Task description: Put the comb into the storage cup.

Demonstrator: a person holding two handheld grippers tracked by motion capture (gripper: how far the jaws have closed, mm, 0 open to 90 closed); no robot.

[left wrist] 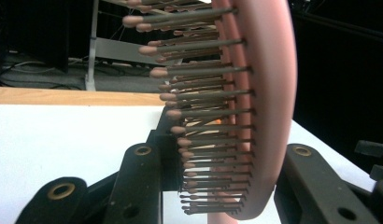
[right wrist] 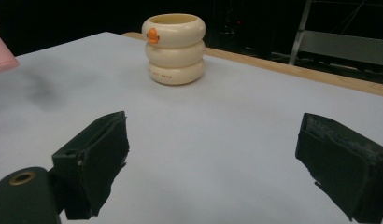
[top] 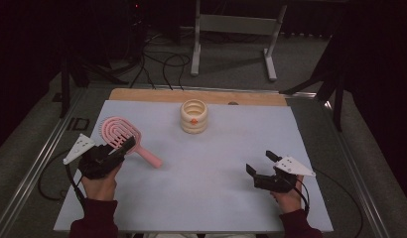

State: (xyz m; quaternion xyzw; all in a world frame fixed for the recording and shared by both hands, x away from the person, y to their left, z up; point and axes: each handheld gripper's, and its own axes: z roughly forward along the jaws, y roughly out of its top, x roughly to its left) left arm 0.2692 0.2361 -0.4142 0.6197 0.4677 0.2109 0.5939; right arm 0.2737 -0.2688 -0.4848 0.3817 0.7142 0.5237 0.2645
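A pink hairbrush [top: 123, 133] with an oval slotted head lies over the left part of the white table cover [top: 221, 148], its handle pointing right and toward me. My left gripper [top: 123, 147] is shut on it near where the head meets the handle. In the left gripper view the hairbrush [left wrist: 269, 102] stands on edge between the black jaws, bristles pointing left. My right gripper [top: 261, 162] hovers low at the near right, open with nothing between its fingers. The right gripper [right wrist: 217, 163] faces a cream ribbed cup [right wrist: 174, 49].
The cream cup [top: 194, 116] with an orange mark stands upright at the back middle of the cover. A wooden table edge [top: 191, 95] runs behind it. Beyond the table are a white metal stand [top: 236, 25] and cables on the floor.
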